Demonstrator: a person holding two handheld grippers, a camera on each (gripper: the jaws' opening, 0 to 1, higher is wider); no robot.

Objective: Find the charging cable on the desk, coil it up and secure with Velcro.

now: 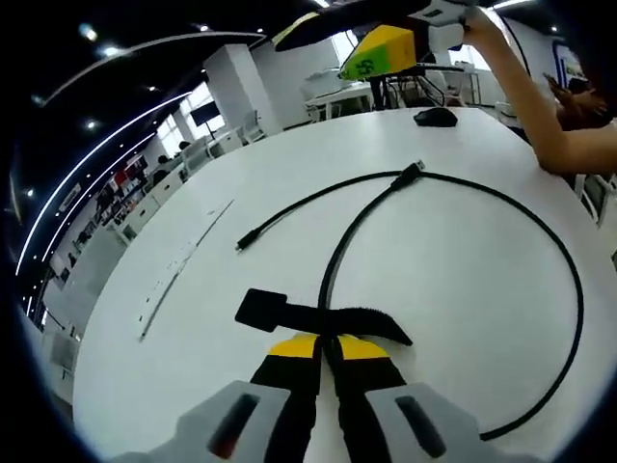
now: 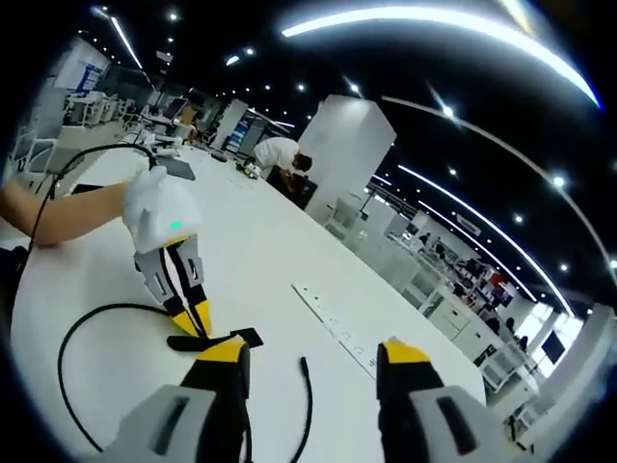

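Left gripper view: my left gripper [image 1: 328, 359] is clamped on the black Velcro strap [image 1: 318, 320] to pin the thin black charging cable [image 1: 554, 246], looped far right on the round white desk [image 1: 193, 328]. My right gripper [image 2: 313, 362] hangs apart, ready to coil.

Both views are evenly and brightly lit from long ceiling light strips [image 2: 434, 21] and small round spotlights. The white tabletop [image 1: 463, 251] is rendered pale with soft glare and only faint shadows. Straight lines are bent strongly by fisheye distortion toward the edges, where detail is softened.
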